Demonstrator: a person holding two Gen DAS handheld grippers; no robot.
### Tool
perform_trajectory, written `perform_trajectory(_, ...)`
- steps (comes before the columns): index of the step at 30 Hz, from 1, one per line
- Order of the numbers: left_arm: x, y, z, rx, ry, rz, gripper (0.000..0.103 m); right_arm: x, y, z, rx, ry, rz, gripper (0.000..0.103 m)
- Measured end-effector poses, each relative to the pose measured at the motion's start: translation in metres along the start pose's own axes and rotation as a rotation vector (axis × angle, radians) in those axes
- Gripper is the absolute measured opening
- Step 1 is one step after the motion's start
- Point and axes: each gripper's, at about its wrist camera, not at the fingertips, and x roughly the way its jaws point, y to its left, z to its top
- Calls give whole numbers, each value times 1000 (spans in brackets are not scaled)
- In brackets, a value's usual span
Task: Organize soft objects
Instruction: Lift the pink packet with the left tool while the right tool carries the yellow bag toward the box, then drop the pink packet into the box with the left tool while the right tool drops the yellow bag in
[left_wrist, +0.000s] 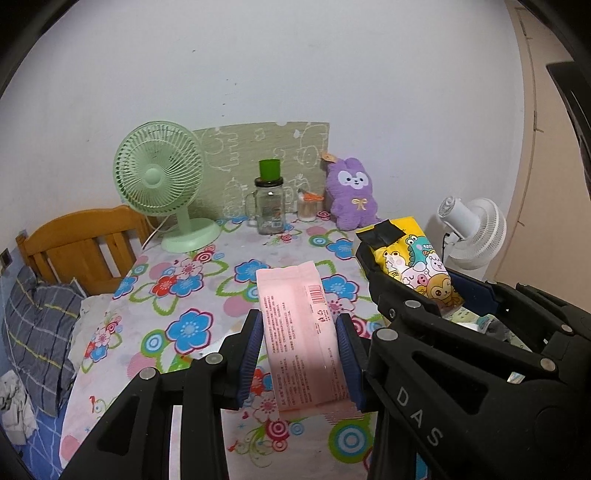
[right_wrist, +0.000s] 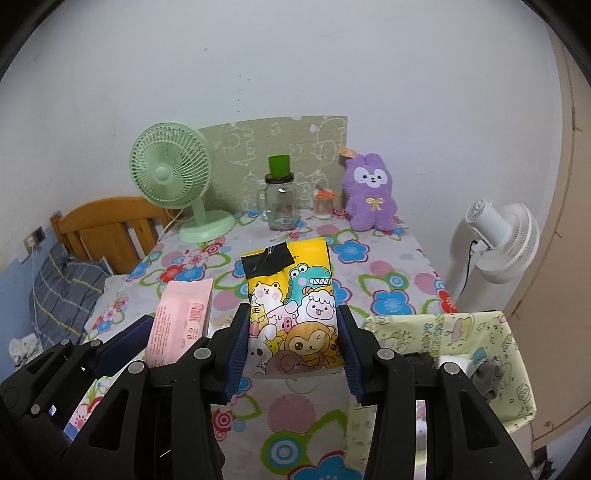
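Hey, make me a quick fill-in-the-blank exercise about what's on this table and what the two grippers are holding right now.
1. The left gripper is shut on a ____ tissue pack.
2. The right gripper grips a yellow pack printed with cartoon ____.
3. The plush rabbit against the wall is ____ in colour.
4. The green cup sits on top of the glass ____.

Missing words: pink; animals; purple; jar
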Motion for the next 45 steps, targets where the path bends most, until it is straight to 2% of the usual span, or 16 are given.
perform_trajectory(27, 11, -85, 12, 87, -15, -121, 41, -16, -85, -3, 75, -30, -114, 48)
perform_trajectory(45, 34, -133, 8, 137, 30, -207, 41, -12, -139, -14, 129, -1, -184, 48)
